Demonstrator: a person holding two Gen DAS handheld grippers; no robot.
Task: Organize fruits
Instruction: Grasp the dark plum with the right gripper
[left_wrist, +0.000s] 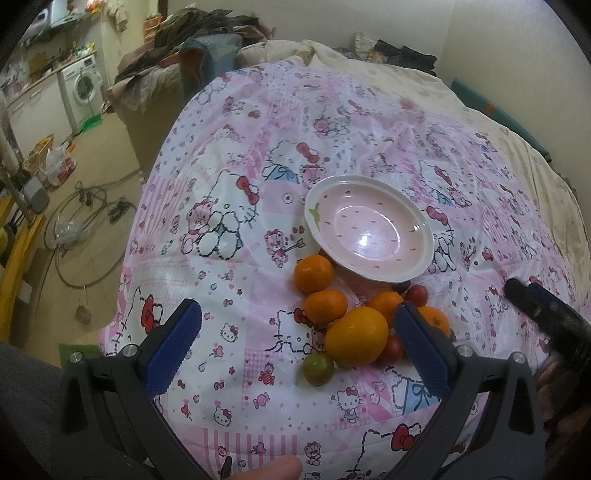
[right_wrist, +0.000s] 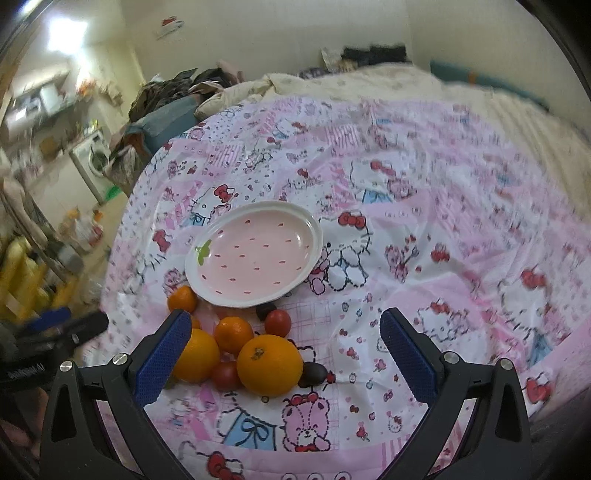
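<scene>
While the left gripper (left_wrist: 295, 347) hangs open and empty over the bed (left_wrist: 369, 122), the fruits cluster near it, just in front of the bare pink plate (left_wrist: 369, 236), a large orange (left_wrist: 356, 336) by its right finger; shifting right to centre one fruit before closing would help. Seen from the right gripper (right_wrist: 280, 350), likewise open and empty, another big orange (right_wrist: 269, 365) lies between its fingers, left of centre; a gentle squeeze seems wise, since round fruit may roll.

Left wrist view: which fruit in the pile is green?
The small green fruit at the pile's near edge, touching the big orange; all others are orange or red.
</scene>
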